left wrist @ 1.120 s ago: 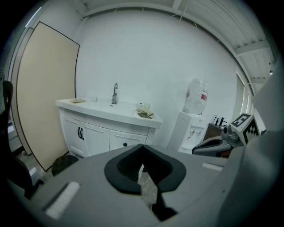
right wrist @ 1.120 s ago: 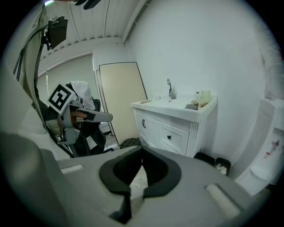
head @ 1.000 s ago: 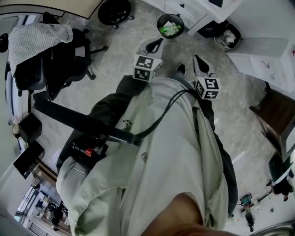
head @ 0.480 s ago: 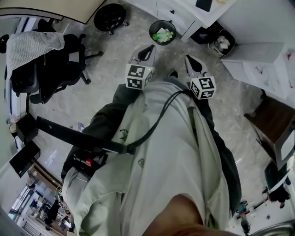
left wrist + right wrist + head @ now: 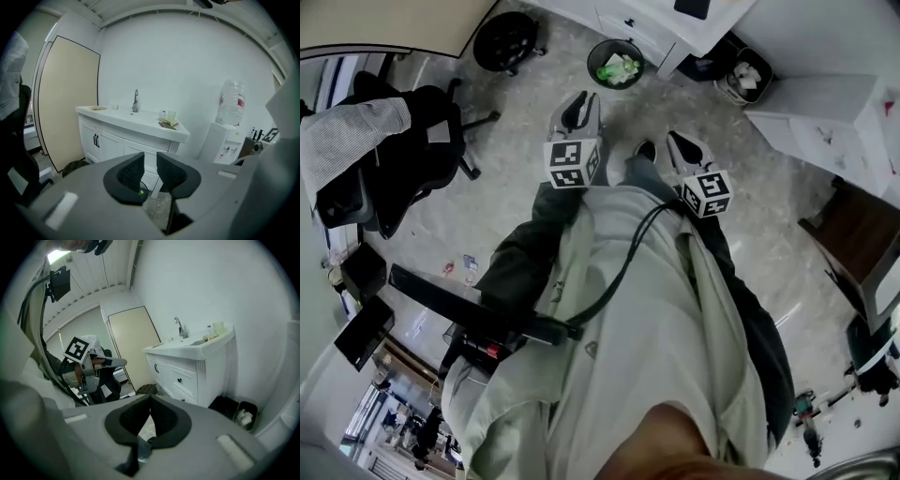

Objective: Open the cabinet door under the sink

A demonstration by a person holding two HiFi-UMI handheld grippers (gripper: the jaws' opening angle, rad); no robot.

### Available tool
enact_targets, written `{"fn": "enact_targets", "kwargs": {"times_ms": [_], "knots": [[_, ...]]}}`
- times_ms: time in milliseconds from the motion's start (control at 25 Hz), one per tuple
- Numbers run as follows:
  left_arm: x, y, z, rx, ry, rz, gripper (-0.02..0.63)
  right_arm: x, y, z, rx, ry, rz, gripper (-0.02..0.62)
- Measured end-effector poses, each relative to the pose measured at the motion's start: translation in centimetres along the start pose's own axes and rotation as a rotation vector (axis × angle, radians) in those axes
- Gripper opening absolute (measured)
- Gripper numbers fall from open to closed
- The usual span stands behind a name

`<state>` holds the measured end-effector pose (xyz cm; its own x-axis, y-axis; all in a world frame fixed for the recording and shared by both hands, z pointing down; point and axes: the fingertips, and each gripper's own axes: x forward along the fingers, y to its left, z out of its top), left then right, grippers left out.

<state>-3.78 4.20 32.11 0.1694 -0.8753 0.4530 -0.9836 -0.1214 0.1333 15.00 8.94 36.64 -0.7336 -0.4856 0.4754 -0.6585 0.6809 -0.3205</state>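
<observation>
**Q:** How do the jaws of the left gripper (image 5: 150,161) stand?

**A:** Its two dark ribbed pads are a narrow slit apart and opening. Nothing is between them. Only pale floor (image 5: 516,187) shows through the gap.

**Q:** And the right gripper (image 5: 150,401)?

**A:** Its jaws are pressed together at the tips and pinch nothing.

**Q:** How are the two grippers held?

**A:** The head view shows them side by side, close in front of the person's waist. Each carries a marker cube (image 5: 573,162) with its top face toward the camera. Both point forward, away from the body, and tilt somewhat down toward the floor. The left one reaches a little further ahead than the right. The person's light jacket (image 5: 637,356) fills the lower part of that view.

**Q:** Where is the cabinet door?

**A:** A white cabinet (image 5: 187,376) stands against the wall ahead, well apart from both grippers. The sink (image 5: 133,115) is set in its top, with an upright faucet (image 5: 136,100) behind it. The cabinet door (image 5: 110,146) sits below the sink. It is closed, and dark handles show at its left edge. Neither gripper touches it.

**Q:** What else is around?

**A:** A round black waste bin (image 5: 616,60) sits on the floor between the grippers and the cabinet. To the right of the cabinet, the left gripper view shows a water dispenser (image 5: 225,140) with a large bottle on top. A dark office chair (image 5: 403,159) stands off to the person's left.
</observation>
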Motion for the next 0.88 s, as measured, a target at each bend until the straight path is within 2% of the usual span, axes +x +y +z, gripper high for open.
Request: {"fn": "enact_targets", "kwargs": {"times_ms": [120, 320, 480, 640, 720, 800, 880], "knots": [[2.6, 0.6, -0.6, 0.004, 0.017, -0.035, 0.176, 0.4, -0.4, -1.6, 0.053, 0.046, -0.031, 0.003], [8.7, 2.3, -2.6, 0.01, 0.043, -0.1, 0.305, 1.2, -0.4, -5.5, 0.151, 0.15, -0.098, 0.003], [14.4, 3.5, -5.2, 0.023, 0.03, -0.153, 0.407, 3.2, -0.2, -9.8, 0.24, 0.222, -0.14, 0.003], [18.9, 4.0, -7.5, 0.103, 0.017, -0.2, 0.418, 5.7, 0.7, -13.3, 0.29, 0.253, -0.163, 0.003], [20.2, 4.3, -8.1, 0.114, -0.003, -0.197, 0.417, 6.5, 0.8, -13.5, 0.267, 0.237, -0.2, 0.003], [21.2, 5.0, -8.3, 0.125, -0.038, -0.178, 0.394, 7.6, 0.2, -12.5, 0.167, 0.2, -0.268, 0.003], [22.1, 5.6, -8.5, 0.159, -0.074, -0.156, 0.329, 8.7, -1.4, -10.6, 0.004, 0.134, -0.363, 0.003]]}}
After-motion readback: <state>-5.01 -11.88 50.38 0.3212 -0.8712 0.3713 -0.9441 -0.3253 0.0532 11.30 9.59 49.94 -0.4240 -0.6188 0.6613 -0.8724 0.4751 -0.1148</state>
